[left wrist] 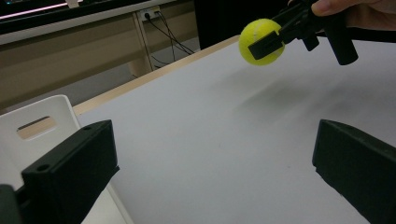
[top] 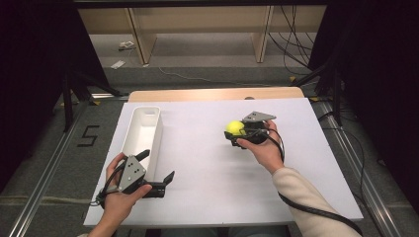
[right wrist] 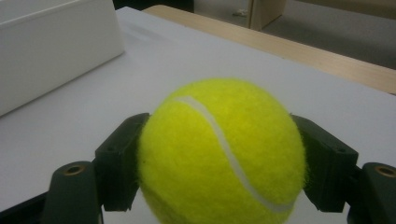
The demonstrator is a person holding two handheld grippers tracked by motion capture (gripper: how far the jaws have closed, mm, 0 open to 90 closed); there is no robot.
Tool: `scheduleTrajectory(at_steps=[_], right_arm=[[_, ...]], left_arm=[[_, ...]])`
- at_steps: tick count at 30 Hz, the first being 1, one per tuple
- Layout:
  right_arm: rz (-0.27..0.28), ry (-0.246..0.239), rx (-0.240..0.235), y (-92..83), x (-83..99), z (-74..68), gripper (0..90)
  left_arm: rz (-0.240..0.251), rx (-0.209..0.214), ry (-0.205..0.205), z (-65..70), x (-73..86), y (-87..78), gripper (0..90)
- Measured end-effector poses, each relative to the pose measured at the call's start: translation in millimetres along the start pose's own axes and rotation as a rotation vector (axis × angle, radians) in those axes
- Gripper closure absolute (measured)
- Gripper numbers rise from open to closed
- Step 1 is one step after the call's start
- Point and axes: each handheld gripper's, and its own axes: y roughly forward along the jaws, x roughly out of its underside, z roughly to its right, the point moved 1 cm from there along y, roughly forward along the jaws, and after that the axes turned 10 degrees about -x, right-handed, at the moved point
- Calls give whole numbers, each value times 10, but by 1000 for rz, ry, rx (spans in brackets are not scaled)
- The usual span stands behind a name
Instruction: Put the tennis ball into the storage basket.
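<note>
The person's right hand (top: 264, 148) is holding the right gripper (top: 240, 131) out over the middle-right of the white table (top: 217, 173), and its two black jaws are pressing in on either side of a yellow tennis ball (top: 235, 128). In the right gripper view the tennis ball (right wrist: 222, 154) is sitting squarely between the jaws, each pad touching its fuzz, with the white seam curving across its face. From the left gripper view the ball (left wrist: 261, 41) is hanging clear of the tabletop, a soft shadow lying on the surface beneath it. The left gripper (top: 157, 170) is resting low near the front-left corner of the table in the person's left hand (top: 118, 197), its jaws standing wide apart and gripping nothing. Just beside it, along the table's left edge, a long white bin (top: 133, 129) is lying lengthwise, and one jaw is reaching close against its near end. The ball and the bin are sitting well apart.
</note>
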Motion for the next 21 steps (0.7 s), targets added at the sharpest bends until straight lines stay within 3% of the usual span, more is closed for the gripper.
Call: scheduleTrajectory(at_steps=[21], right_arm=[[16,-15,-13,17,-77,-83,269]], left_arm=[[0,1,-2,5,0,0,0]])
